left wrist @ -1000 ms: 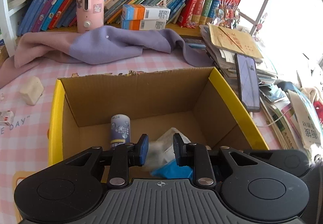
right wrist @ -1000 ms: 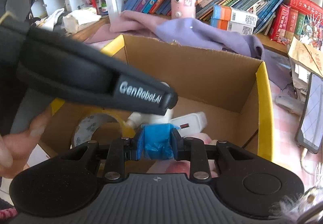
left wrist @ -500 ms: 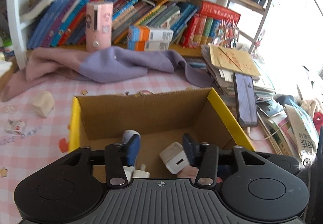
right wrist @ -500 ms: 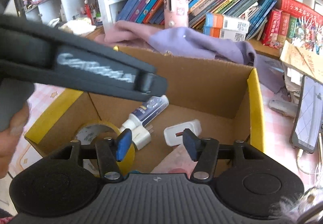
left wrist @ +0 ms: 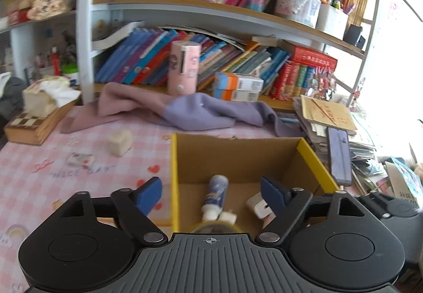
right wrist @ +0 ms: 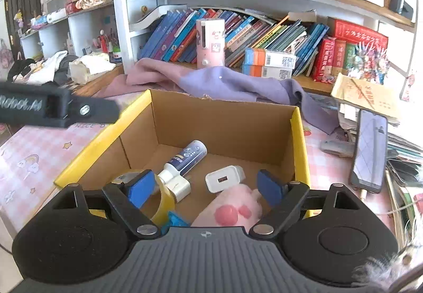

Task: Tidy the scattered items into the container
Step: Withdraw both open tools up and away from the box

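Observation:
A cardboard box (left wrist: 238, 155) (right wrist: 224, 121) with yellow rims stands on the pink checked cloth. Inside lie a blue-white tube (left wrist: 216, 194) (right wrist: 186, 158), a white charger (left wrist: 257, 207) (right wrist: 224, 178), a yellow tape roll (right wrist: 161, 196), a blue packet (right wrist: 174, 221) and a pink plush item (right wrist: 232, 209). My left gripper (left wrist: 211, 194) hangs over the box's near left corner, jaws opening, nothing held. My right gripper (right wrist: 205, 188) is above the box's near side, jaws opening with nothing pressed between them. On the cloth left of the box lie a cream block (left wrist: 120, 142) and a small wrapped item (left wrist: 80, 159).
A purple-pink cloth (left wrist: 185, 110) lies behind the box. Bookshelves with a pink device (left wrist: 183, 71) line the back. A paper stack with a phone (left wrist: 339, 154) (right wrist: 368, 150) sits right of the box. The left tool's black arm (right wrist: 58, 108) crosses the right wrist view.
Both grippers opened wide and rose, pulling back from the box. The blue packet left the right gripper and lies in the box. The left gripper shifted left, showing more table.

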A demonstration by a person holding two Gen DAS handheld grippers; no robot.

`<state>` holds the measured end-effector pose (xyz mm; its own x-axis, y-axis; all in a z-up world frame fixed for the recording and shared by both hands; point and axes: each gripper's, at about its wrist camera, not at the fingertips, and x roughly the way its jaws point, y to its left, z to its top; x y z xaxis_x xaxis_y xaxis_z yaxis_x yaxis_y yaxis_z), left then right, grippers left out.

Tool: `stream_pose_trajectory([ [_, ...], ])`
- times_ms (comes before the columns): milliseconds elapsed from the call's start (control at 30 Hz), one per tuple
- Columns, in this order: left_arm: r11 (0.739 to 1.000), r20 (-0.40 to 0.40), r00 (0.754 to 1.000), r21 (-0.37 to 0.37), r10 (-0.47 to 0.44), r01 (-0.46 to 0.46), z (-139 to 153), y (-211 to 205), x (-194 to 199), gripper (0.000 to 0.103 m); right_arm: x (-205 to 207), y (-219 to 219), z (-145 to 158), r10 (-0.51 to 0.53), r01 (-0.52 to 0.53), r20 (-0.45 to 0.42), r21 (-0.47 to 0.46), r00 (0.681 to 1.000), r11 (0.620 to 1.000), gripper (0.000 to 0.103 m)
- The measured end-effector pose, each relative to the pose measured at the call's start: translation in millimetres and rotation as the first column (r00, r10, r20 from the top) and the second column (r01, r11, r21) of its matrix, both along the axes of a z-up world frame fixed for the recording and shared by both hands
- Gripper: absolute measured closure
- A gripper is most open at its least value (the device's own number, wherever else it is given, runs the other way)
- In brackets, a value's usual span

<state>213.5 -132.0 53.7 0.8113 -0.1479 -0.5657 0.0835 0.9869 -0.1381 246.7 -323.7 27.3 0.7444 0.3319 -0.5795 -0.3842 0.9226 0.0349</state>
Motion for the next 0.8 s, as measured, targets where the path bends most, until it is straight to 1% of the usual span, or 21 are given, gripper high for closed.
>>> stream_pose_trajectory([
  [33, 1.000, 0.004, 1.000, -0.001, 0.005, -0.005, -0.7, 2.9, -5.7, 0.014, -4.6, -0.2, 0.5, -0.012, 0.012, 0.009, 0.001, 1.000, 1.000, 0.016],
  [100, 1.000, 0.009, 1.000, -0.012, 0.012, -0.012, -2.2, 9.1, -18.3, 0.013, -13.0, -1.2, 1.3, -0.038, 0.038, 0.014, 0.014, 0.999, 0.999, 0.013],
  [167, 1.000, 0.016, 1.000, -0.021, 0.010, -0.010, -3.9, 13.5, -29.9, 0.013, -21.3, -3.8, 1.5, -0.074, 0.075, -0.008, 0.049, 0.997, 0.996, 0.011],
  [233, 1.000, 0.024, 1.000, -0.013, -0.007, 0.008, -6.0, 15.8, -40.2, 0.013, -31.4, -4.3, 2.9, -0.105, 0.106, -0.013, 0.067, 0.994, 0.992, 0.010],
  [400, 0.998, 0.047, 0.998, 0.053, -0.048, 0.046, -7.5, 24.9, -56.0, 0.012, -60.2, 10.6, 11.4, -0.157, 0.157, 0.069, 0.012, 0.985, 0.988, 0.005],
  [467, 0.997, 0.069, 0.996, 0.044, -0.062, 0.059, -7.7, 33.0, -64.2, 0.008, -69.9, 17.8, 11.8, -0.180, 0.183, 0.090, -0.026, 0.979, 0.983, 0.004],
  [533, 0.997, 0.081, 0.994, 0.029, -0.070, 0.068, -9.1, 41.9, -72.3, 0.007, -77.6, 23.3, 11.3, -0.211, 0.216, 0.078, -0.056, 0.974, 0.975, 0.004],
  [667, 0.995, 0.070, 0.993, -0.010, -0.094, 0.095, -13.9, 62.3, -87.2, 0.007, -101.5, 34.4, 12.8, -0.268, 0.274, 0.082, -0.069, 0.960, 0.959, 0.004],
  [800, 0.995, 0.054, 0.994, -0.022, -0.091, 0.093, -21.5, 85.9, -107.1, 0.007, -128.8, 49.6, 13.5, -0.324, 0.330, 0.080, -0.081, 0.943, 0.941, 0.005],
])
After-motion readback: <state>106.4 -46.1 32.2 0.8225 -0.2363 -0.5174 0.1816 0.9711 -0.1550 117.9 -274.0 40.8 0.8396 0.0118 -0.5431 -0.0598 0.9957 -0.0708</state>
